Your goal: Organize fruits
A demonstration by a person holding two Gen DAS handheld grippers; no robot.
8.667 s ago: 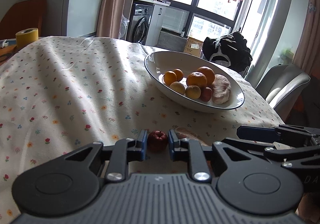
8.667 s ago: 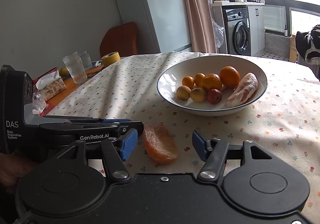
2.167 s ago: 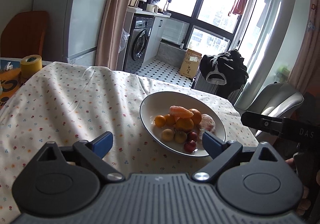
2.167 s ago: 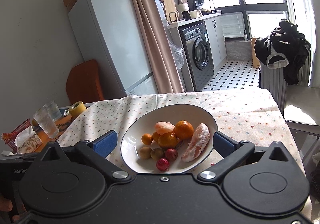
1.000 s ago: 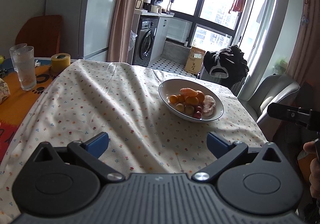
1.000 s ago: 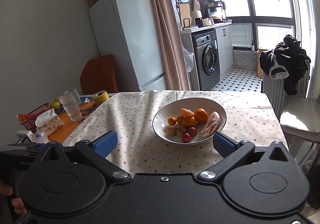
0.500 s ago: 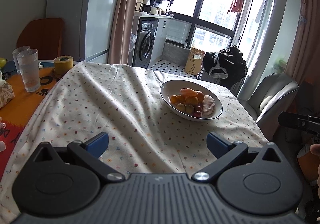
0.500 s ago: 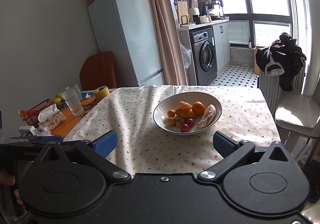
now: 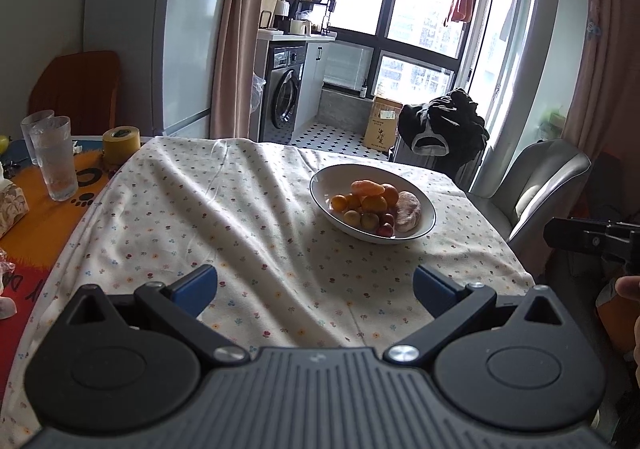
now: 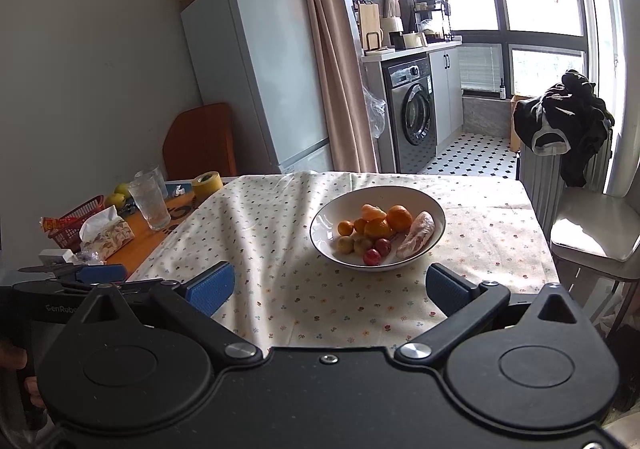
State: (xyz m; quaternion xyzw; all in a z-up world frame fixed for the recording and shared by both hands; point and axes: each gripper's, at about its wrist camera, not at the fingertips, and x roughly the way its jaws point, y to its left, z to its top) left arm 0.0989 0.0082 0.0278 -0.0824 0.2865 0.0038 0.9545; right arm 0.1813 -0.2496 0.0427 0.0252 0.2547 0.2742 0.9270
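A white bowl (image 9: 325, 177) (image 10: 400, 195) stands on the flowered tablecloth (image 9: 224, 209) (image 10: 280, 225), towards its far right. In it lie oranges (image 9: 374, 204) (image 10: 399, 217), small yellow fruits (image 10: 345, 244), two red apples (image 9: 385, 229) (image 10: 372, 257), a peeled orange segment on top (image 9: 366, 187) (image 10: 373, 212) and a pale pink pomelo piece (image 9: 408, 207) (image 10: 416, 235). My left gripper (image 9: 315, 285) is open and empty, held back over the table's near edge. My right gripper (image 10: 329, 285) is likewise open and empty, well short of the bowl.
Two drinking glasses (image 9: 54, 159) (image 10: 150, 201), a yellow tape roll (image 9: 121, 145) (image 10: 207, 185), a tissue pack (image 10: 105, 233) and a red basket (image 10: 76, 219) sit on the orange mat at left. A grey chair (image 9: 548, 185) (image 10: 596, 233) stands right of the table.
Both grippers have drawn back and up from the bowl, so it looks smaller. Earlier the left was shut on a red apple and the orange segment lay before the right; both fruits now lie in the bowl.
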